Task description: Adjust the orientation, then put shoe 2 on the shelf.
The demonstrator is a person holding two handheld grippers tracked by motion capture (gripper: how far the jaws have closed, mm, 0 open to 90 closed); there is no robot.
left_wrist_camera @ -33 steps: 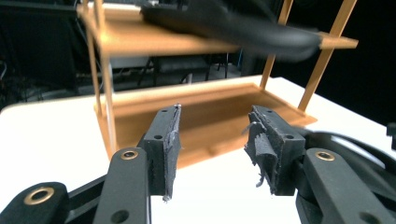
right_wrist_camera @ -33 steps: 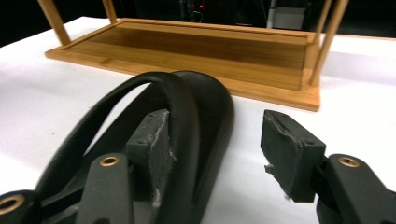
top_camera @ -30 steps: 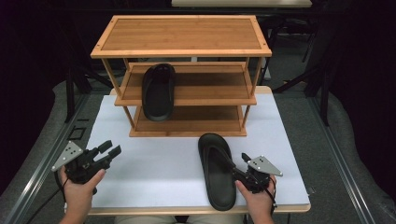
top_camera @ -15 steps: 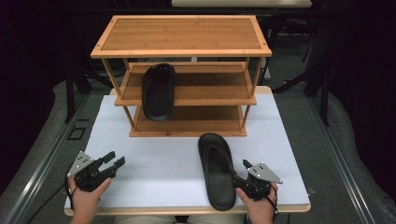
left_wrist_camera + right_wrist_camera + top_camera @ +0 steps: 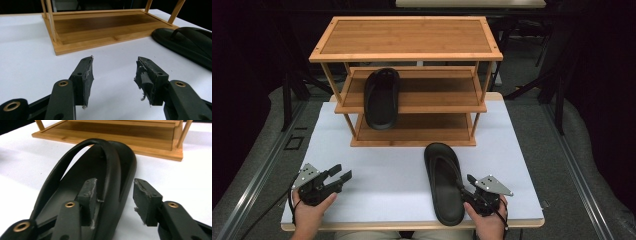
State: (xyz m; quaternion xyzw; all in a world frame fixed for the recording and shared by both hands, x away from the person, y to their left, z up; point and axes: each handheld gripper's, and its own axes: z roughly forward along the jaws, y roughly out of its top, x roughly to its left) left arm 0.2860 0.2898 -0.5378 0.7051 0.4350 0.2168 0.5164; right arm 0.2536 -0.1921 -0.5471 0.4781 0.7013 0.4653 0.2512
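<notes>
Wooden rack behind sandal, second sandal shelved

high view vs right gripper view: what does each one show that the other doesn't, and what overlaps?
High view alone: the second sandal on the rack's middle shelf, the rack's top board, and the left gripper, open over the white table. Right gripper view alone: its jaws straddle the near sandal's right edge and strap, one pad inside, one outside, not yet closed. Both: the near sandal flat on the table, the rack's bottom shelf, the right gripper.
</notes>
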